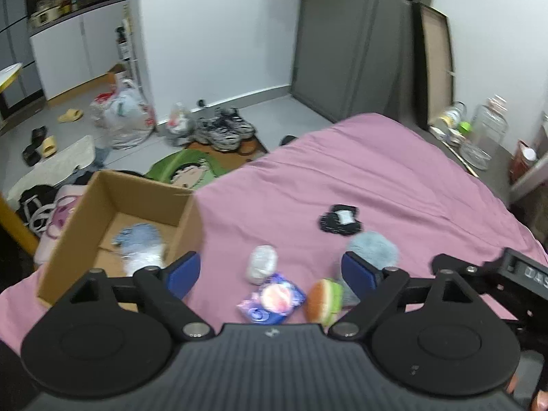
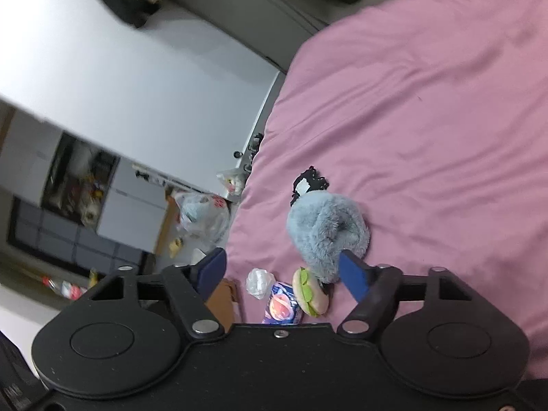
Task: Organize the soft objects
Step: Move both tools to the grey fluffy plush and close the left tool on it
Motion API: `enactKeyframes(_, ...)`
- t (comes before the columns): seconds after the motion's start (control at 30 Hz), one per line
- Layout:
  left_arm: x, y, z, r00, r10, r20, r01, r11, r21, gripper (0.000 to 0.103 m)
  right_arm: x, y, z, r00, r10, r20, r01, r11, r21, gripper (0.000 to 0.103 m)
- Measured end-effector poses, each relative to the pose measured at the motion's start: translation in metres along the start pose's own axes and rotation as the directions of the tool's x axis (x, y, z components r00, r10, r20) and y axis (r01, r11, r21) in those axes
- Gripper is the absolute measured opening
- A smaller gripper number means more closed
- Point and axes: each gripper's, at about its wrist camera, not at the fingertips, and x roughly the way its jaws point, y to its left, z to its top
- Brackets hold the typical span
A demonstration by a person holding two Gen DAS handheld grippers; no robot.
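Observation:
On the pink bed sheet [image 1: 394,178] lie a fluffy blue-grey slipper [image 1: 373,250], a plush burger [image 1: 323,299], a blue-pink soft packet [image 1: 274,296], a small white-grey bundle [image 1: 262,263] and a black-and-white cloth [image 1: 340,221]. An open cardboard box [image 1: 102,236] at the bed's left holds a matching blue slipper [image 1: 142,245]. My left gripper [image 1: 270,275] is open above the packet. My right gripper [image 2: 282,272] is open; the slipper [image 2: 327,229] touches its right finger, the burger [image 2: 310,291] and packet [image 2: 282,303] lie between the jaws.
The floor left of the bed holds shoes [image 1: 224,130], plastic bags [image 1: 123,116], sandals [image 1: 48,145] and a green cartoon cushion [image 1: 186,171]. Glass jars [image 1: 486,130] stand on a ledge at the right. The right gripper's body [image 1: 513,274] reaches in beside my left one.

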Motion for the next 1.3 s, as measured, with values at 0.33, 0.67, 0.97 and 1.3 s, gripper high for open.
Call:
enactKeyframes(0.33, 0.025, -0.045, -0.011, 0.993, -0.097, -0.063, 0.099, 0.995, 0.028, 0.056, 0.008, -0.038, 0.008, 1.000, -0.026, 0.010, 0.024, 0.982, 0.185, 0.054)
enactKeyframes(0.67, 0.062, -0.083, -0.020, 0.978, -0.159, -0.134, 0.168, 0.984, 0.058, 0.052, 0.023, -0.067, 0.013, 0.999, -0.041, -0.010, 0.042, 0.943, 0.331, 0.052)
enactKeyframes(0.97, 0.107, -0.100, -0.027, 0.969, -0.159, -0.190, 0.176, 0.982, 0.074, 0.052, 0.045, -0.075, 0.016, 0.994, -0.091, -0.053, 0.103, 0.933, 0.345, 0.052)
enactKeyframes(1.3, 0.141, -0.082, -0.024, 0.969, -0.146, -0.201, 0.152, 0.988, 0.015, 0.030, 0.073, -0.074, 0.017, 0.986, -0.116, -0.118, 0.147, 0.940, 0.307, 0.052)
